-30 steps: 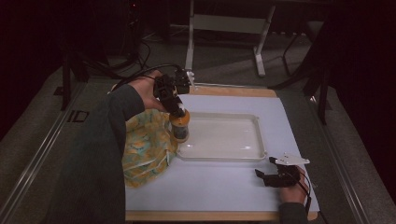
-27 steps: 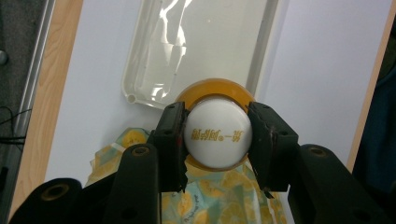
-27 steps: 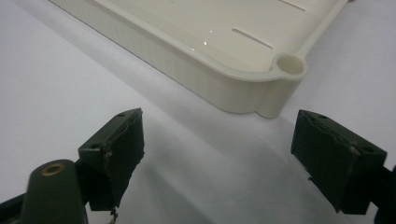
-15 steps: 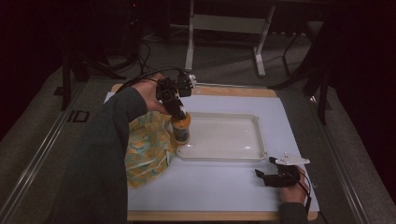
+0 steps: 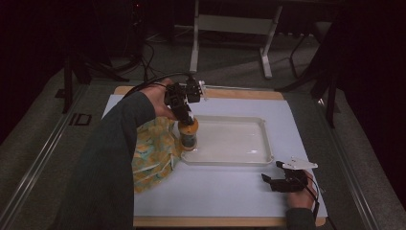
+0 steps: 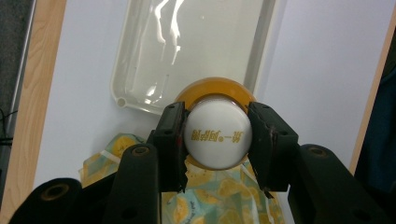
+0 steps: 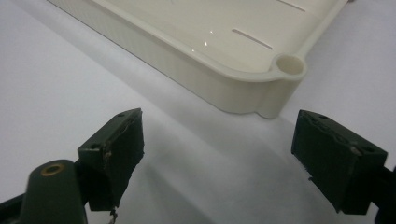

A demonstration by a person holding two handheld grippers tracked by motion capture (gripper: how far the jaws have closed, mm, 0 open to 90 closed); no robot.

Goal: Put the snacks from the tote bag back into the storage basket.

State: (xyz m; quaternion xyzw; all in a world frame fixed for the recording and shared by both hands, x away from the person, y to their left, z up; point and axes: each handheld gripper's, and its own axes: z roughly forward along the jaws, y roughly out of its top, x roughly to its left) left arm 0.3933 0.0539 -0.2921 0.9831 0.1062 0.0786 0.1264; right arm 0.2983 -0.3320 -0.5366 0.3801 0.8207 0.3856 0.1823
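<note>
Left hand-held gripper [image 6: 216, 140]: jaws closed onto the white cap of a bottle [image 5: 187, 136]; both pads press the cap's sides.
Bottle position: upright with an orange collar under the cap, at the tray's 9 o'clock corner; in the high view its base looks to stand just inside the rim, though contact with the tray floor cannot be confirmed.
Right hand-held gripper [image 7: 219, 154]: jaws spread wide, nothing between them, held low over the table [image 5: 230, 196] near its 5 o'clock corner.
Tray [image 5: 261, 143]: cream, shallow, at the table's centre; its rounded corner lies just beyond the right jaws in the right gripper view.
Cloth [image 5: 153, 153]: yellow-patterned, bunched at the tray's 9 o'clock side, touching its rim.
Open room: bare white sheet from 3 to 6 o'clock of the tray; the tray floor beside the bottle is free.
Edges: wooden table border shows at 12 and 6 o'clock.
Hidden: bottle body is masked by cap and jaws in the left gripper view; cap lettering is illegible; the sleeve covers part of the cloth.
</note>
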